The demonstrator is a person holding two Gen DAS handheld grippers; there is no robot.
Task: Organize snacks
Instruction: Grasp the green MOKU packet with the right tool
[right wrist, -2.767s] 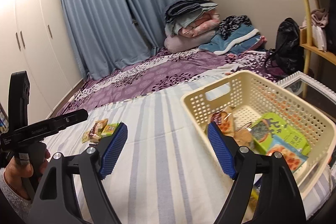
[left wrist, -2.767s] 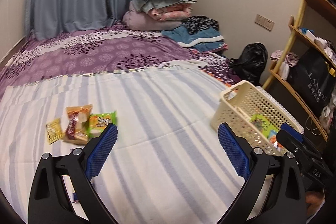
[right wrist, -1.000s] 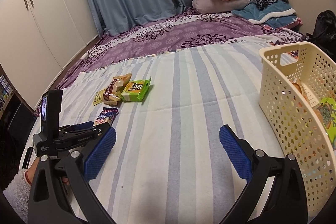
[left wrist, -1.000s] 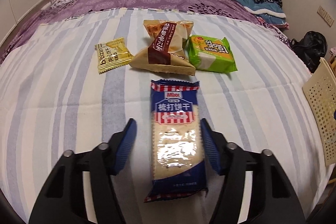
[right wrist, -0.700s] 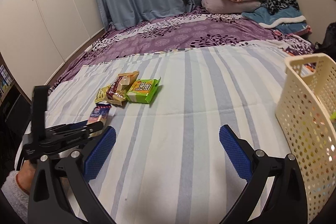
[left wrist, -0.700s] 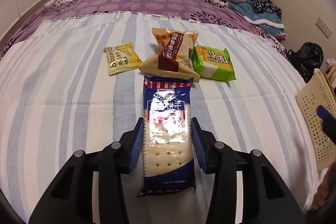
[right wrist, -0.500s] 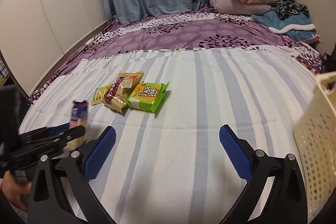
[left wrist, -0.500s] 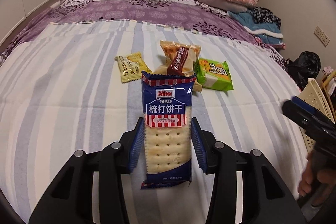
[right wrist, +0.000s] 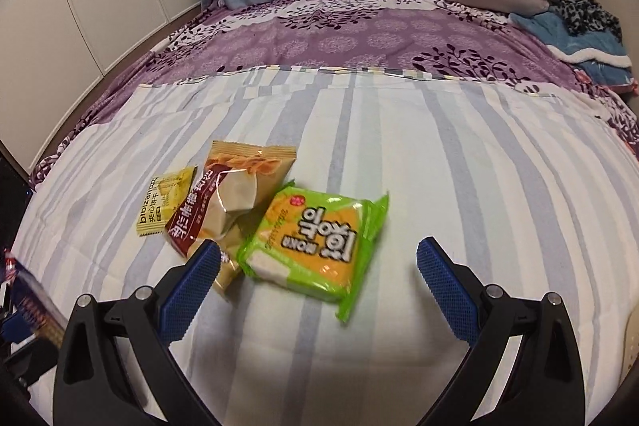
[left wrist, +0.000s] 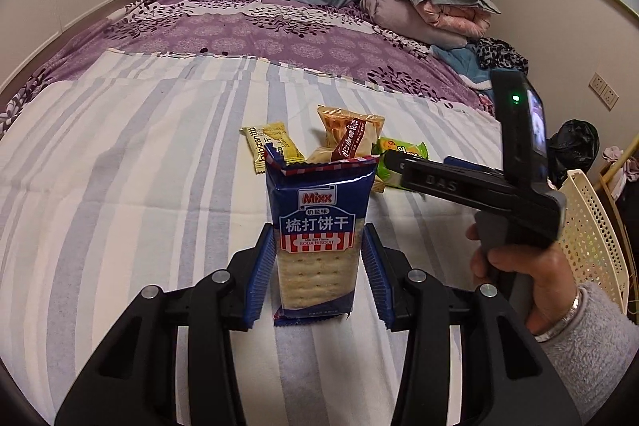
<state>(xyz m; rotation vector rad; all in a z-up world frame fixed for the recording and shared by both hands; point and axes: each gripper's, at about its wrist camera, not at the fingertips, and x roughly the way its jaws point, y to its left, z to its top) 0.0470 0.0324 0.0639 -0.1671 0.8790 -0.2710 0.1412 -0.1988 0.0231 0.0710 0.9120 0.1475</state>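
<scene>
My left gripper [left wrist: 318,268] has its blue fingers [left wrist: 261,272] closed tight on the soda biscuit pack [left wrist: 317,234], pinching both long edges and holding it upright, lifted off the striped bed cover [left wrist: 120,194]. My right gripper [right wrist: 317,278] is spread wide and grips nothing; it hangs over the green snack pack [right wrist: 317,244], which lies flat on the bed cover between my fingers [right wrist: 445,278]. Touching the green pack's left side is the tan and brown snack bag [right wrist: 231,202], and the small yellow packet [right wrist: 165,200] lies just beyond that. The cream basket [left wrist: 591,238] stands well to the right of the green pack, at the bed's edge.
</scene>
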